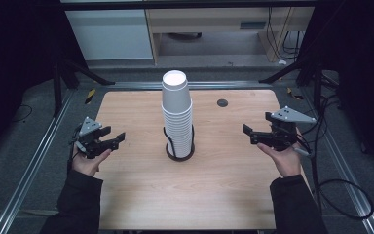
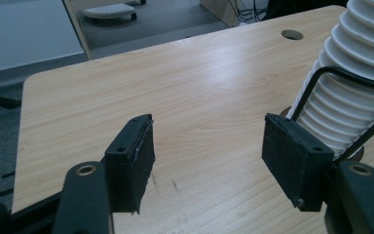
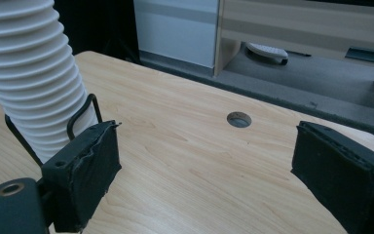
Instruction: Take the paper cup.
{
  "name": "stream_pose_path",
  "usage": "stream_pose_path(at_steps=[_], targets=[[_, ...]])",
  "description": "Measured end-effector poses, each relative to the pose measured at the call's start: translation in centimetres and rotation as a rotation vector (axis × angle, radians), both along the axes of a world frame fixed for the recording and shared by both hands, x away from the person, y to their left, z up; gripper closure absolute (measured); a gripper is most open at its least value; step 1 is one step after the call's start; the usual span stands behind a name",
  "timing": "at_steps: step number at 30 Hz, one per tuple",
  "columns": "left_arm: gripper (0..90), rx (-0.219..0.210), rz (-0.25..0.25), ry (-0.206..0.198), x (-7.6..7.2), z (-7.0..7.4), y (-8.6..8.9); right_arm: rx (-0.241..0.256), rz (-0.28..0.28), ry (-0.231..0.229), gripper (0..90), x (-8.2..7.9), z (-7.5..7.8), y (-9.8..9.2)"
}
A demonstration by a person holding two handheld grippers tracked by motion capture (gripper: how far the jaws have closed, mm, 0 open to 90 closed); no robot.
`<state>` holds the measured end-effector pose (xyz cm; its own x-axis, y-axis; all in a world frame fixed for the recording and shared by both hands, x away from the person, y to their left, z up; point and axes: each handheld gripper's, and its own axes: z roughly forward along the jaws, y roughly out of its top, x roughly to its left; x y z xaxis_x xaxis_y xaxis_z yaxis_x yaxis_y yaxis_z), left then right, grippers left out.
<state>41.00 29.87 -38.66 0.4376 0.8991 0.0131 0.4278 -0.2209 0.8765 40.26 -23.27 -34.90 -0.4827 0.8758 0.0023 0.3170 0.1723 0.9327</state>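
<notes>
A tall stack of white paper cups stands upside down in a black wire holder at the middle of the wooden table. My left gripper hovers to the left of the stack, open and holding nothing. My right gripper hovers to the right of it, also open and holding nothing. In the left gripper view the ribbed cup stack and a wire of the holder rise behind the right-hand jaw. In the right gripper view the stack stands behind the left-hand jaw.
A round cable hole sits in the table's far right part. Metal rails run along both sides of the table, and cables lie on the floor at right. Cabinets stand beyond the far edge.
</notes>
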Motion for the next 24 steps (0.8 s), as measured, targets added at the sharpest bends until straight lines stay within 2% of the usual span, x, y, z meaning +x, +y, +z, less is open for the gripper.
stream_pose_path(at_steps=[4, 6, 11, 13, 14, 16, 18, 21, 24], targets=[[30.8, -0.038, 0.029, 0.010, -0.2, 0.2, 0.6, 0.026, 0.009, -0.003, 10.5, -0.2, 0.3, -0.3], [30.8, -0.041, 0.025, 0.005, -0.3, 0.2, 0.6, 0.037, 0.022, -0.003, 10.6, -0.2, 0.6, -0.3], [29.3, -0.022, 0.029, 0.014, -0.4, -0.3, 0.5, 0.053, 0.056, -0.017, 10.6, -0.3, 1.4, 0.4], [28.8, -0.026, 0.020, 0.023, -0.4, -0.5, 0.5, 0.055, 0.073, -0.026, 10.5, -0.3, 2.0, 0.9], [28.1, -0.018, 0.014, 0.032, -0.5, -0.7, 0.3, 0.065, 0.101, -0.037, 10.5, -0.3, 2.6, 1.5], [27.6, -0.007, 0.008, 0.046, -0.5, -0.9, 0.3, 0.068, 0.118, -0.038, 10.3, -0.4, 3.0, 2.2], [27.5, 0.000, 0.008, 0.056, -0.6, -1.2, 0.3, 0.050, 0.126, -0.054, 10.3, -0.4, 3.5, 2.8], [27.4, -0.003, 0.005, 0.064, -0.6, -1.3, 0.4, 0.042, 0.133, -0.061, 10.3, -0.4, 4.1, 3.2], [24.9, -0.005, 0.002, 0.081, -0.5, -1.6, 0.3, 0.066, 0.174, -0.069, 10.2, -0.3, 5.3, 4.1]])
